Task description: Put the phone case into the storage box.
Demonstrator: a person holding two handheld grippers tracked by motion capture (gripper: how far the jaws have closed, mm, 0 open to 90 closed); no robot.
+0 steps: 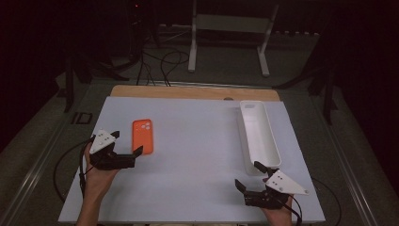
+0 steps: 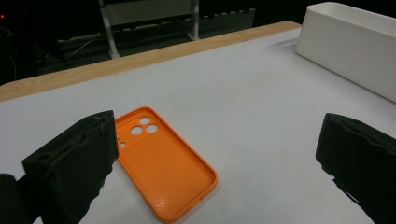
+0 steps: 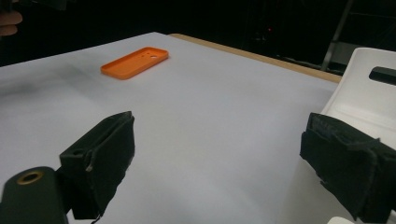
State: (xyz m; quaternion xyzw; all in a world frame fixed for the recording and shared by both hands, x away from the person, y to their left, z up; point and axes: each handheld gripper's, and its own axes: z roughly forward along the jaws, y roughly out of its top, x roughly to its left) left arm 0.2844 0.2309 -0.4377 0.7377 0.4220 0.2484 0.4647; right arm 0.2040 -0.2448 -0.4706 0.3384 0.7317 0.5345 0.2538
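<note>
In the high view, the flat orange plastic phone case (image 1: 142,136) lies on the white table (image 1: 197,160) at about 9 o'clock, just beside the left gripper (image 1: 126,142), whose jaws are wide open and empty. The right gripper (image 1: 249,175), at 5 o'clock, is also wide open and empty, near the long white plastic bin (image 1: 259,136). In the left gripper view, the case (image 2: 163,161) lies between the spread jaws, next to the left one. In the right gripper view, the case (image 3: 135,62) is far away at 11 o'clock.

A phone case (image 1: 142,136) lies on the table's (image 1: 197,160) left side; a long tray (image 1: 258,136) sits well apart at the right.
</note>
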